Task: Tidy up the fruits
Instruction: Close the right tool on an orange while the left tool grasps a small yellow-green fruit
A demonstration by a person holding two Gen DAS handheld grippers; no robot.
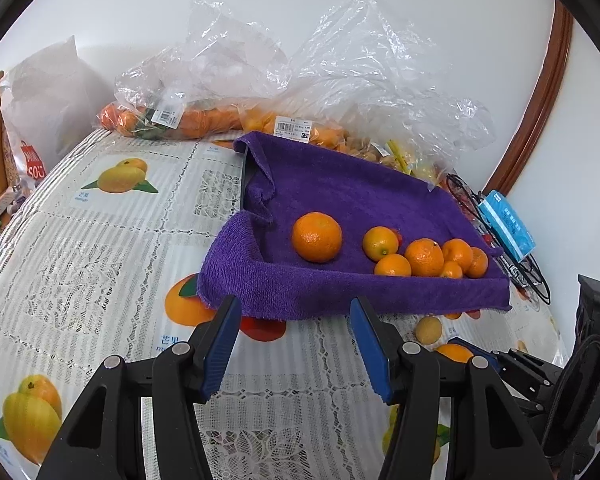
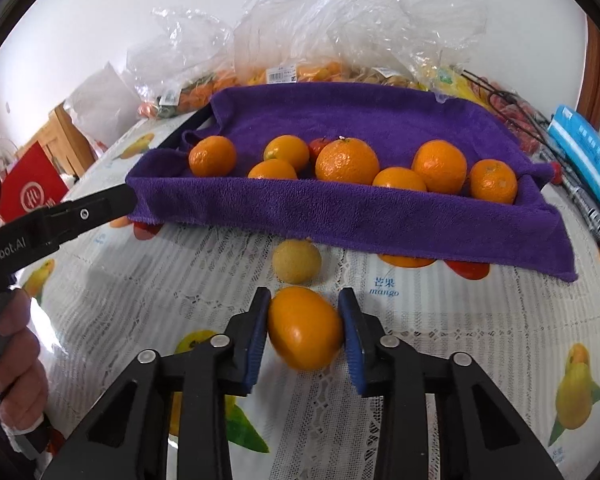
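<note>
Jaws of the right gripper [image 2: 304,328] clamp an orange fruit [image 2: 305,328] on the bench [image 2: 100,300], near the purple towel [image 2: 340,216]; left gripper [image 1: 296,348] jaws stand apart, empty. Only the right view shows a hand [image 2: 16,356].

Fruit lying in a towel-lined tray and in front of it

Seven oranges [image 2: 347,160] are sitting inside the purple towel [image 2: 340,208], one [image 2: 212,156] apart at the left end, the others clustered toward the right, a small red fruit [image 2: 319,145] peeking out behind them. A smooth orange fruit [image 2: 305,328] is lying on the worktop [image 2: 140,300] before the towel, a pale yellow round fruit [image 2: 296,261] resting just beyond it.
</note>
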